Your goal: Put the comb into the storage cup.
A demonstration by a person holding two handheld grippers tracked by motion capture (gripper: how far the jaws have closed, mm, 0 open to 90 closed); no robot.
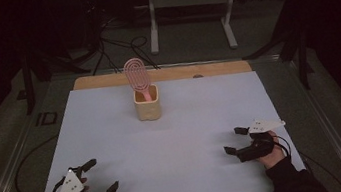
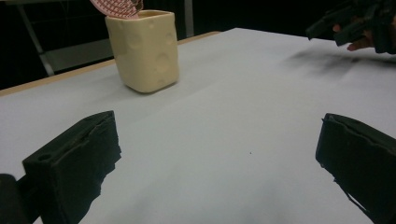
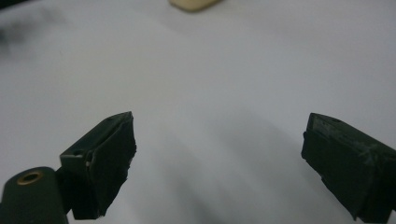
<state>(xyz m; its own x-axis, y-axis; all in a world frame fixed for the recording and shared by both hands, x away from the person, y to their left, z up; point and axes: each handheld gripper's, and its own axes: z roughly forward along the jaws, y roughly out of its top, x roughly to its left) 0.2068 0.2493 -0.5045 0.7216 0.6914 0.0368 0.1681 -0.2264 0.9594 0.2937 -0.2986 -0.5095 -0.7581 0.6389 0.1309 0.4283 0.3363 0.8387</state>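
The pink oval perforated plastic paddle [image 2: 116, 8] is cut off at the left gripper view's top edge. The cream ceramic cup [image 3: 192, 4] is blurred and cropped at the right gripper view's top.

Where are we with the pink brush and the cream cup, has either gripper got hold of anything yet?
The pink brush stands handle-down in the cream cup at the far middle of the white table. Nothing is in hand: the left gripper and right gripper sit at the near corners, jaws wide apart and empty, well short of the cup. Any reach, grasp or move of the brush or cup is not yet begun.
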